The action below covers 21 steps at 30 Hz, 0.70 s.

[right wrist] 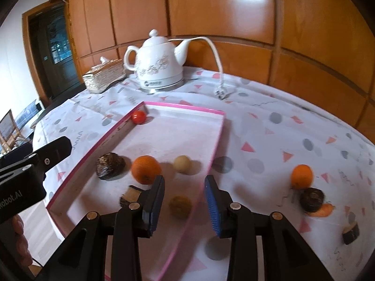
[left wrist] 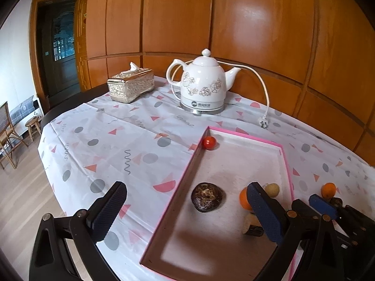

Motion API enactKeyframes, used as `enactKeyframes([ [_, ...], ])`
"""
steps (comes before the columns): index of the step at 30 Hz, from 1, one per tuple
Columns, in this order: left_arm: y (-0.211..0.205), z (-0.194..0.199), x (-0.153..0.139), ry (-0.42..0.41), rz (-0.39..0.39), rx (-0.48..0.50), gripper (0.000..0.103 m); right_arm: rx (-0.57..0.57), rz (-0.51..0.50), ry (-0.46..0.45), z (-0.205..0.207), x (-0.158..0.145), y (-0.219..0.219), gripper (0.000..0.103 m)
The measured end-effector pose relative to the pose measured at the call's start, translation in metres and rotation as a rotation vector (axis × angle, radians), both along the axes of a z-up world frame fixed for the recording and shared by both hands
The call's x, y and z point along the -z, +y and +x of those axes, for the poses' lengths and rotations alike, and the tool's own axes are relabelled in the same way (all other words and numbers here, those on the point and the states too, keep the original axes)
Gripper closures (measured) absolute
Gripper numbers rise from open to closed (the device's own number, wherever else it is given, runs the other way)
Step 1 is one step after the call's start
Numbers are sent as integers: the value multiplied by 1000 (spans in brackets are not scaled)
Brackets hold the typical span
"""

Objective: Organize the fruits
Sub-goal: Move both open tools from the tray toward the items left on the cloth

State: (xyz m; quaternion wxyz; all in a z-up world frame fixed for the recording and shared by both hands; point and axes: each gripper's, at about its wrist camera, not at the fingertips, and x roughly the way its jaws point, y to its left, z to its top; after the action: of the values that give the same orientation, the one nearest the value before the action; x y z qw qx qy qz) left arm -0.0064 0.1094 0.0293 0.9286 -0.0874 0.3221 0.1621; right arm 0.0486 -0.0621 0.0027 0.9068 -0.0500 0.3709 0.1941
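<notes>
A pink-rimmed shallow tray [left wrist: 284, 161] [right wrist: 212, 164] lies on the table. In it are a red tomato [left wrist: 209, 142] [right wrist: 138, 117], a dark brown fruit [left wrist: 207, 196] [right wrist: 110, 165], an orange [right wrist: 145, 169] [left wrist: 243, 197], a pale round fruit [right wrist: 182, 163] [left wrist: 272, 189], a brownish round fruit [right wrist: 180, 206] and a cut piece [right wrist: 131, 195] [left wrist: 252, 226]. My right gripper [right wrist: 185, 203] is open above the brownish fruit at the tray's right rim. My left gripper [left wrist: 187, 213] is open and empty over the tray's left part. Outside the tray lie another orange [right wrist: 301, 176] [left wrist: 328, 190], a dark round fruit [right wrist: 312, 199] and a dark cut piece [right wrist: 351, 232].
A white electric kettle [left wrist: 202, 83] [right wrist: 159, 66] with its cord and plug [left wrist: 263, 123] stands at the back. A silver tissue box [left wrist: 130, 85] [right wrist: 104, 76] is to its left. A wood-panelled wall runs behind the table. The table edge drops off to the left.
</notes>
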Motion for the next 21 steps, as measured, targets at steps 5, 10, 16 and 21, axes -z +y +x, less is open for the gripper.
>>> enactKeyframes([
  [5, -9, 0, -1, 3, 5, 26, 0, 48, -1, -17, -3, -3, -17, 67],
  [10, -21, 0, -3, 2, 14, 61, 0, 87, -1, -24, -6, -5, -33, 67],
  [16, -38, 0, -5, 8, 27, 106, 0, 141, 2, -24, -9, -5, -54, 67],
  [21, -54, 1, -6, 14, 31, 157, 0, 187, -12, -35, -11, -6, -70, 67],
])
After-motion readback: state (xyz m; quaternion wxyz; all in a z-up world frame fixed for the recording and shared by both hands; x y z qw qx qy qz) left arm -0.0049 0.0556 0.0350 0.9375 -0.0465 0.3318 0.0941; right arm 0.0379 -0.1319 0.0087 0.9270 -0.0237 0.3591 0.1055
